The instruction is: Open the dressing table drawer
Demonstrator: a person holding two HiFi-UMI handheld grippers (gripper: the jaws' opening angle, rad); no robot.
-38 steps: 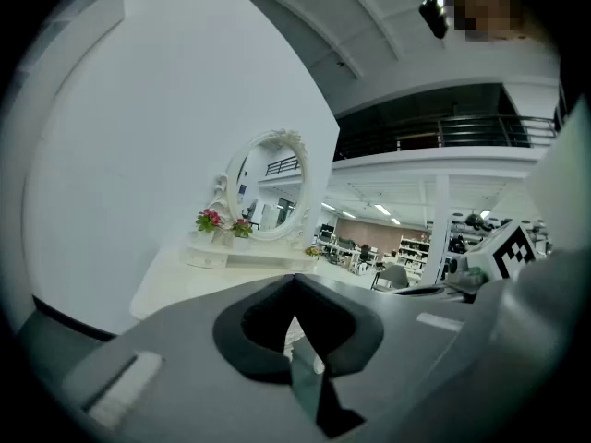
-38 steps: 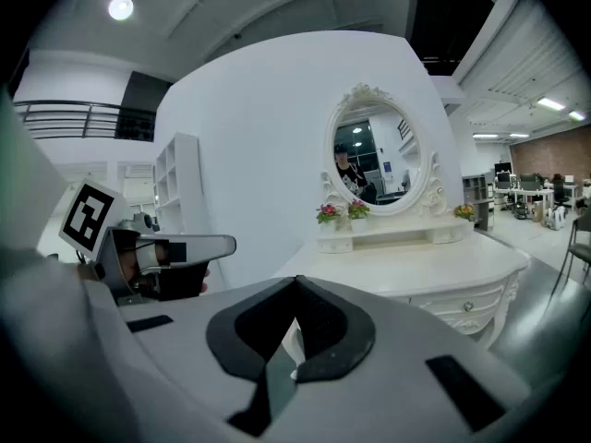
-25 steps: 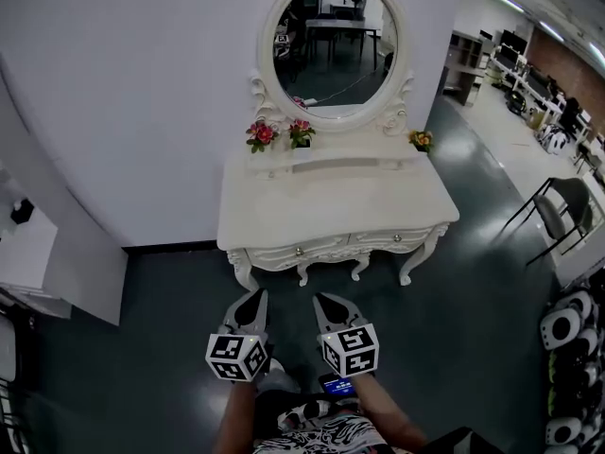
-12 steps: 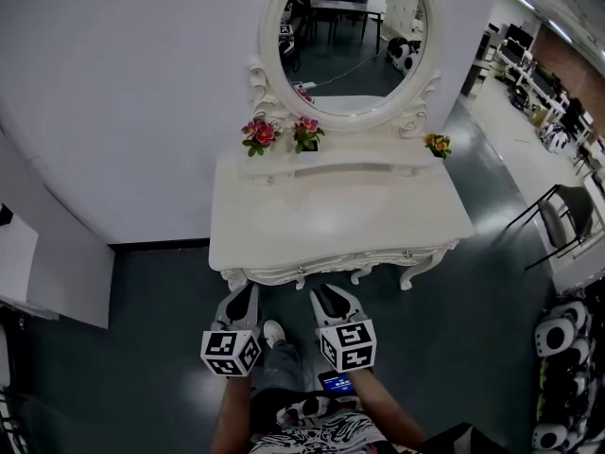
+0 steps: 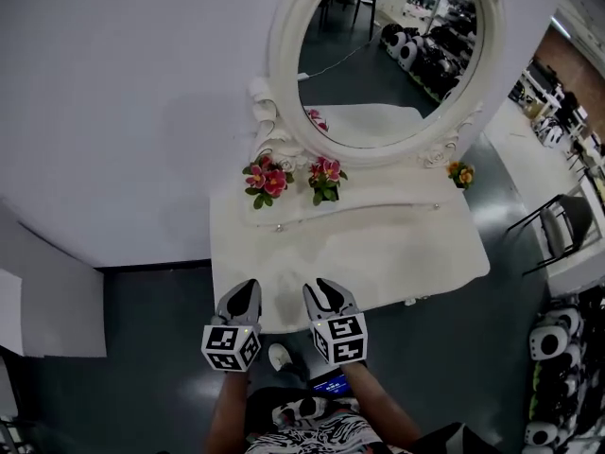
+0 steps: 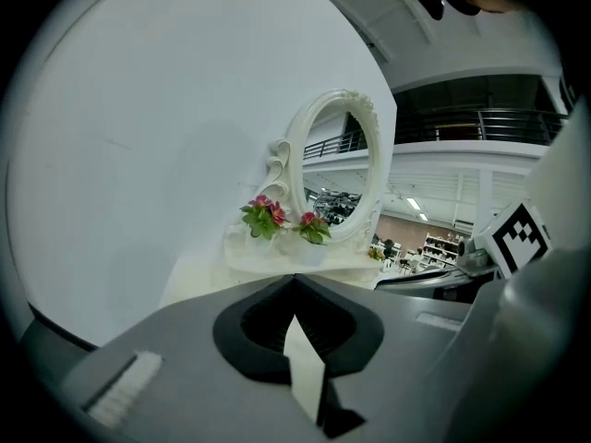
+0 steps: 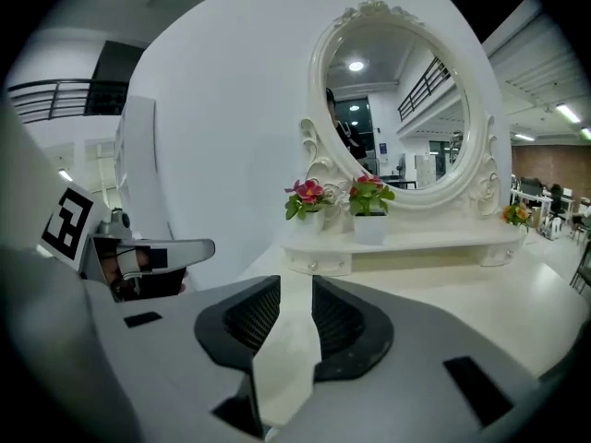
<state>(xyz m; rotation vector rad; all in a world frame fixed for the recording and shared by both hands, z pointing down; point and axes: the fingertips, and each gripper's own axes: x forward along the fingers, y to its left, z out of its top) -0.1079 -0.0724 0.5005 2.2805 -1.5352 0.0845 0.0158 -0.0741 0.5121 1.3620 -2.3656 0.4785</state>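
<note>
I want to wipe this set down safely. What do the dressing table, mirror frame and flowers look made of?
Dressing table: probably painted wood or board, cream-white with a soft sheen; light glints on its top. Mirror frame: same cream finish with carved scrollwork, perhaps wood or resin. Flowers: likely artificial, fabric or plastic, judging by their even pink petals; not certain.

White wall (image 5: 123,112) behind; dark glossy floor (image 5: 142,320); black chair (image 5: 558,230) at right edge.

Head view looks down, gripper views forward; all share the dressing table (image 5: 378,249)
</note>
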